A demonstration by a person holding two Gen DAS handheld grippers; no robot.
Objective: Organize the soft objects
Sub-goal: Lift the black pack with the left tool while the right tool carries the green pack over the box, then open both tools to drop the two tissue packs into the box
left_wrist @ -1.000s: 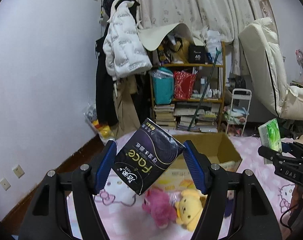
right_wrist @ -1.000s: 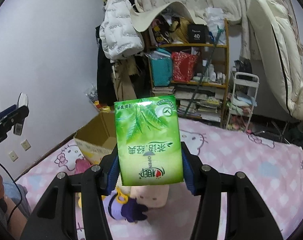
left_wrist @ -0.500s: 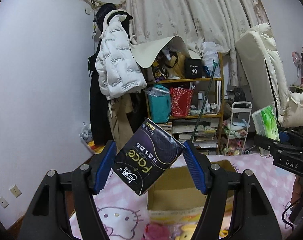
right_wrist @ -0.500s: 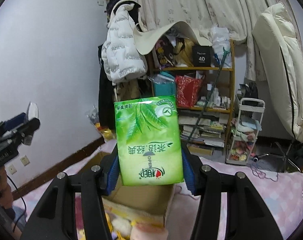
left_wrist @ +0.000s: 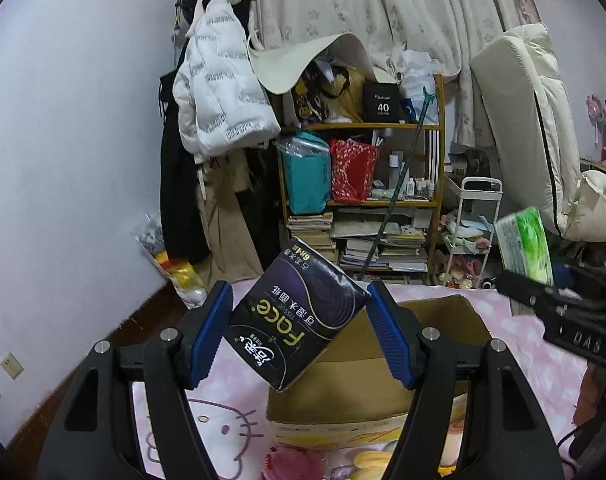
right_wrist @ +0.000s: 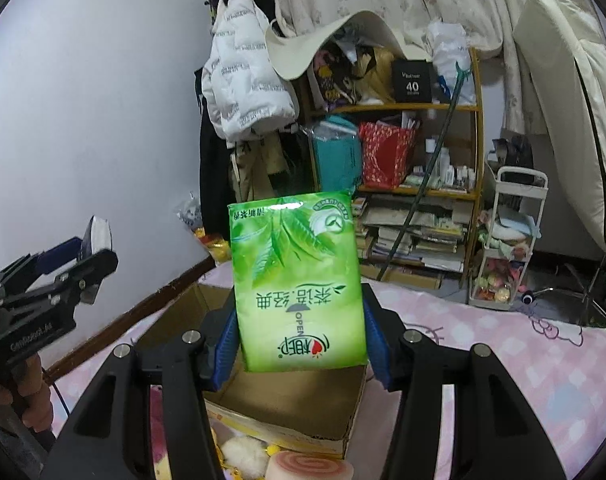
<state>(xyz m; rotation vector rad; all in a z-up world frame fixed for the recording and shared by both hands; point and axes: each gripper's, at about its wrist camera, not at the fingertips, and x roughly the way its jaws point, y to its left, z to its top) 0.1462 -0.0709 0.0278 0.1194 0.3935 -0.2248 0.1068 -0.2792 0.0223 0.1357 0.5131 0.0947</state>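
Note:
My left gripper (left_wrist: pixel 299 332) is shut on a black tissue pack (left_wrist: pixel 295 320), held tilted above the near left corner of an open cardboard box (left_wrist: pixel 363 384). My right gripper (right_wrist: pixel 299 328) is shut on a green tissue pack (right_wrist: pixel 297 284), held upright over the same box (right_wrist: pixel 287 404). The green pack also shows at the right of the left wrist view (left_wrist: pixel 523 246). The left gripper shows at the left of the right wrist view (right_wrist: pixel 47 292). Soft toys lie in front of the box: a pink one (left_wrist: pixel 291 462), a yellow one (left_wrist: pixel 371 462) and a swirl-patterned roll (right_wrist: pixel 307 466).
The box stands on a pink Hello Kitty bedsheet (right_wrist: pixel 523 364). Behind are a cluttered wooden shelf (left_wrist: pixel 363 200), hanging coats (left_wrist: pixel 219 92), a white trolley (right_wrist: pixel 511 240) and a leaning cream mattress (left_wrist: pixel 535 128).
Both grippers rose with their packs, then tipped down slightly; the box sits larger and lower in both views, and the toys have slid to the bottom edge.

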